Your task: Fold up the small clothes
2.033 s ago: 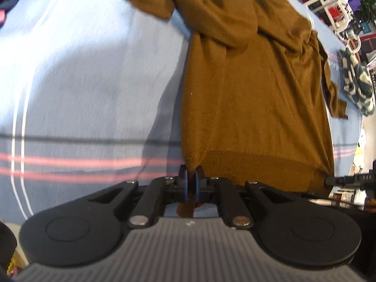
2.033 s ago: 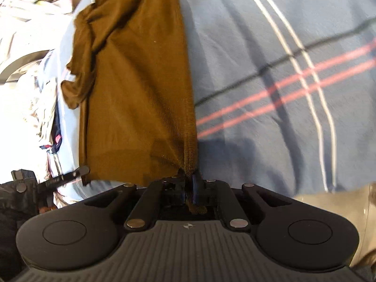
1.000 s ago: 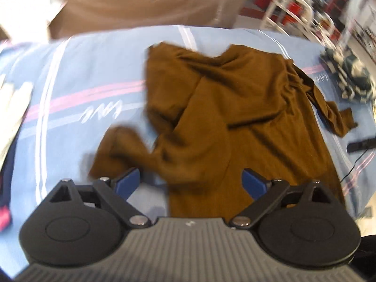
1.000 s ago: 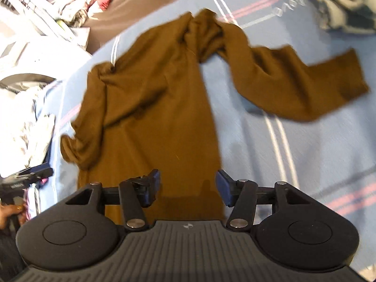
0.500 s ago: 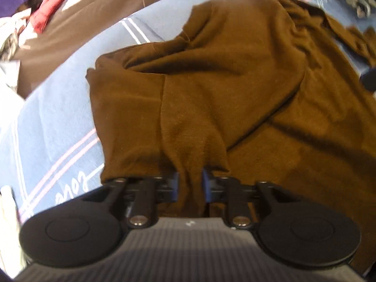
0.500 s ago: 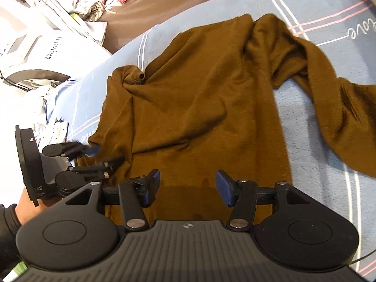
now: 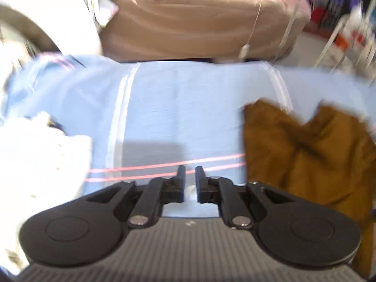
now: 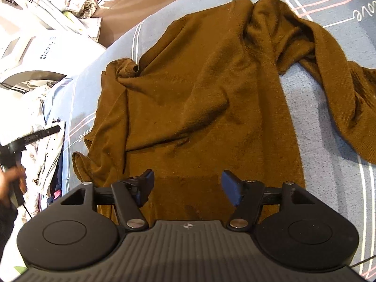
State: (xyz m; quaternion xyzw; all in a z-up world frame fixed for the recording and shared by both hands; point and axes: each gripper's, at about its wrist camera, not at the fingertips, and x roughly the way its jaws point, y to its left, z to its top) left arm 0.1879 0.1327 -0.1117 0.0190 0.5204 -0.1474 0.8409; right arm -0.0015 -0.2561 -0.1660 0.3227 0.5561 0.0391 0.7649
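A brown long-sleeved sweater [image 8: 199, 94] lies spread on the blue striped bed sheet [image 8: 317, 164]. One sleeve [image 8: 340, 94] trails off to the right and the other [image 8: 110, 129] is bunched along the left side. My right gripper [image 8: 186, 183] hovers over the sweater's lower body. Its jaws are opening wide, with cloth below them but not pinched. In the blurred left wrist view the sweater [image 7: 305, 152] lies off to the right. My left gripper [image 7: 190, 174] is over bare sheet [image 7: 176, 108], its jaws almost together with only a narrow slit and nothing in it.
A pile of white clothes [image 7: 35, 159] lies left of the left gripper. A brown cushioned seat [image 7: 199, 23] stands beyond the bed's far edge. A white appliance [image 8: 47, 51] and heaped laundry sit at the upper left. A person's hand [image 8: 11, 181] shows at the left edge.
The left gripper, shut on the sweater's sleeve half a second ago, is now empty and has swung left off the sweater. The right jaws have widened, and that gripper stays over the lower body.
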